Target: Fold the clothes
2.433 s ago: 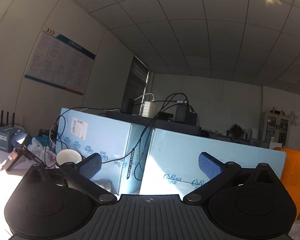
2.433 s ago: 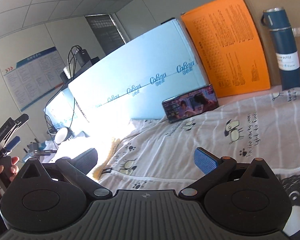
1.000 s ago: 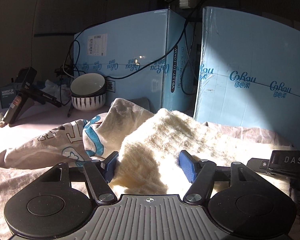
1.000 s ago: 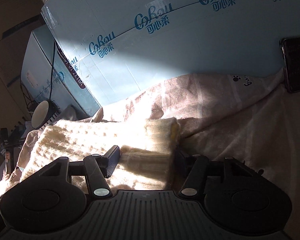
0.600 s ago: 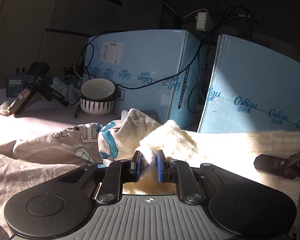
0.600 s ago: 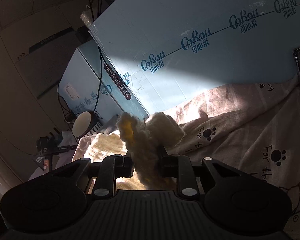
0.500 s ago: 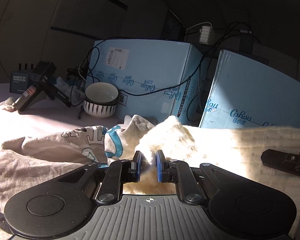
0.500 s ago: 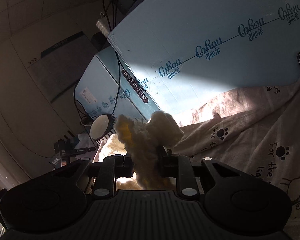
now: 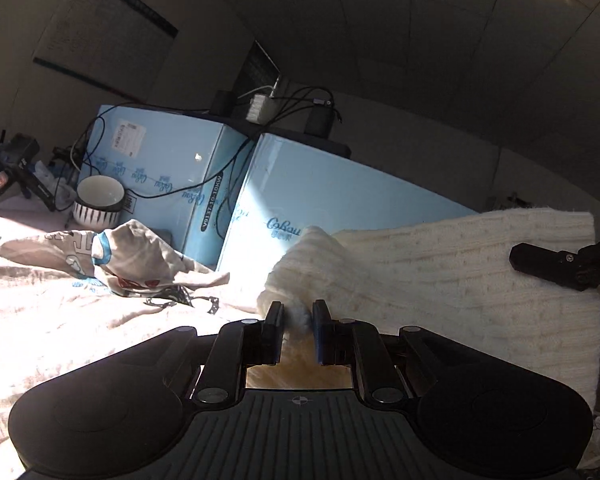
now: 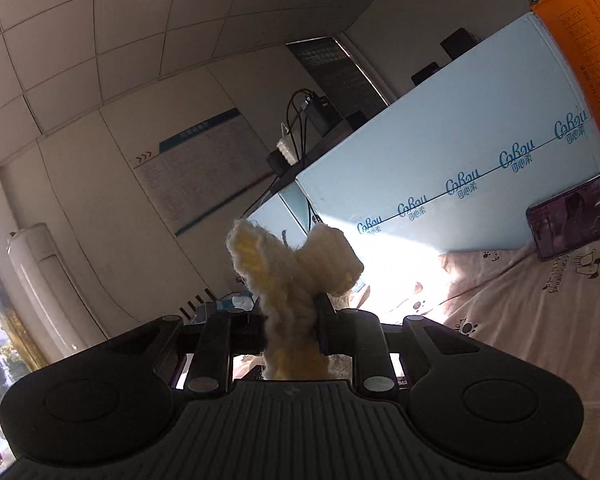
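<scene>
Sunlit pale printed bedsheet [image 9: 60, 320] covers the desk beneath both your tools. Nearest you, your left gripper [image 9: 298, 322] has its jaws clamped together on a bunched corner of the cream ribbed knitted sweater [image 9: 440, 276]. From that pinch the knit stretches off the sheet and across to the right, where your right gripper [image 9: 560, 262] shows as a dark bar at the sweater's far corner. Seen from its own camera, your right gripper [image 10: 292, 326] has its jaws closed on a tuft of the same cream knit [image 10: 292, 268], which sprouts up past the fingertips.

Just beyond your left gripper, toward the desk's left side, a crumpled white garment with blue and red print [image 9: 112, 256] lies on the sheet. Behind it, near the back edge, a white bowl with black stripes [image 9: 98, 202] stands beside two light-blue cardboard boxes [image 9: 340, 204] with black cables draped over them. At the far right of the desk, a dark smartphone with a lit screen [image 10: 572, 212] leans against a blue box [image 10: 460, 160].
</scene>
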Demonstrator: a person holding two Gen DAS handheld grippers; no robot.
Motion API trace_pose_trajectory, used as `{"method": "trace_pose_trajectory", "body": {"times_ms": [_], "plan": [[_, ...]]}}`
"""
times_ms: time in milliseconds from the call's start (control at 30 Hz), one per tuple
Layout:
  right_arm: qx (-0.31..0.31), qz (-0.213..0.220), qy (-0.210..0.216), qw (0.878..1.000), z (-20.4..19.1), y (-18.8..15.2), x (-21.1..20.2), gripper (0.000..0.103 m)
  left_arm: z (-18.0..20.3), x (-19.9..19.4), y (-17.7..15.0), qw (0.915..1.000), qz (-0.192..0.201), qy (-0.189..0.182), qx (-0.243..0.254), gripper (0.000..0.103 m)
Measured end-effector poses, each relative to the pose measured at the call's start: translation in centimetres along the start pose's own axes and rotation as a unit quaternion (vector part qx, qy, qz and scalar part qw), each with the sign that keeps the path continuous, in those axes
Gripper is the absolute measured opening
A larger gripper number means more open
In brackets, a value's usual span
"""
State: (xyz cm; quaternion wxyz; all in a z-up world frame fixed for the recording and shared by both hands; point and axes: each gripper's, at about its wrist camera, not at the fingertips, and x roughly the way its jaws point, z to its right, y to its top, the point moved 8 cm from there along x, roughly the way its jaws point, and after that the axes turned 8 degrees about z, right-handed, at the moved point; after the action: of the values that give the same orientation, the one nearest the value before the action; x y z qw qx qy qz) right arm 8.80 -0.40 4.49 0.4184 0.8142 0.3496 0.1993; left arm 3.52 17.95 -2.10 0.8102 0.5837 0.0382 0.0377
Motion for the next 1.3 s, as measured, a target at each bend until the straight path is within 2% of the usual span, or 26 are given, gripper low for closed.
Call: {"method": "trace_pose_trajectory", "body": {"times_ms": [100, 167, 233, 367, 433, 500, 533, 600, 633, 667, 733, 833, 933, 1000, 1100, 1300], "plan": [[-0.048, 0.018, -0.026, 0.998, 2.0, 1.4, -4.6, 0.021, 4.3, -0.6, -2.3, 0.9972, -0.033, -0.067, 0.010, 0.013], [-0.078, 0.017, -0.043, 0.996, 3.4, 1.7, -7.3, 0.022, 6.4, -1.2, -4.0, 0.9919, -0.060, -0.108, 0.031, 0.007], [-0.093, 0.004, -0.064, 0.994, 5.2, 1.2, -9.4, 0.029, 7.9, -1.8, -5.7, 0.9856, -0.085, -0.134, 0.056, 0.006], [-0.149, -0.008, -0.096, 0.984, 8.1, -0.9, -12.2, 0.062, 8.4, -2.3, -7.8, 0.9794, -0.121, -0.132, 0.093, 0.007], [-0.166, -0.011, -0.103, 0.981, 9.1, -1.7, -12.8, 0.066, 8.1, -2.5, -8.0, 0.9795, -0.126, -0.122, 0.099, 0.008], [-0.166, -0.012, -0.098, 0.981, 9.9, -2.4, -13.0, 0.071, 8.1, -2.4, -7.2, 0.9805, -0.116, -0.114, 0.110, 0.013], [-0.164, -0.016, -0.092, 0.982, 10.1, -2.7, -13.2, 0.071, 8.3, -2.2, -6.7, 0.9799, -0.110, -0.112, 0.124, 0.023], [-0.158, -0.028, -0.074, 0.984, 10.2, -3.4, -13.5, 0.077, 9.1, -1.5, -5.6, 0.9784, -0.093, -0.112, 0.146, 0.053], [-0.156, -0.036, -0.068, 0.985, 10.1, -3.8, -13.6, 0.079, 9.4, -1.0, -5.1, 0.9777, -0.088, -0.115, 0.152, 0.080], [-0.155, -0.042, -0.063, 0.985, 9.8, -4.3, -13.9, 0.080, 9.8, -0.3, -4.6, 0.9773, -0.088, -0.120, 0.151, 0.085], [-0.155, -0.048, -0.063, 0.985, 9.6, -4.6, -14.4, 0.082, 10.9, 1.1, -3.8, 0.9751, -0.092, -0.134, 0.151, 0.085], [-0.148, -0.047, -0.064, 0.986, 9.9, -4.5, -14.7, 0.083, 12.6, 3.9, -3.8, 0.9661, -0.113, -0.162, 0.166, 0.088], [-0.132, -0.046, -0.086, 0.986, 11.1, -4.3, -14.5, 0.084, 13.2, 7.2, -5.2, 0.9594, -0.165, -0.172, 0.150, 0.088], [-0.109, -0.050, -0.099, 0.988, 12.4, -4.3, -14.4, 0.084, 13.5, 8.8, -6.8, 0.9522, -0.208, -0.185, 0.126, 0.088], [-0.070, -0.047, -0.123, 0.989, 14.4, -3.8, -14.4, 0.084, 14.1, 10.3, -9.0, 0.9422, -0.249, -0.189, 0.122, 0.088], [-0.051, 0.006, -0.180, 0.982, 17.5, -1.7, -15.1, 0.084, 14.8, 9.0, -9.3, 0.9365, -0.222, -0.228, 0.147, 0.088]]}}
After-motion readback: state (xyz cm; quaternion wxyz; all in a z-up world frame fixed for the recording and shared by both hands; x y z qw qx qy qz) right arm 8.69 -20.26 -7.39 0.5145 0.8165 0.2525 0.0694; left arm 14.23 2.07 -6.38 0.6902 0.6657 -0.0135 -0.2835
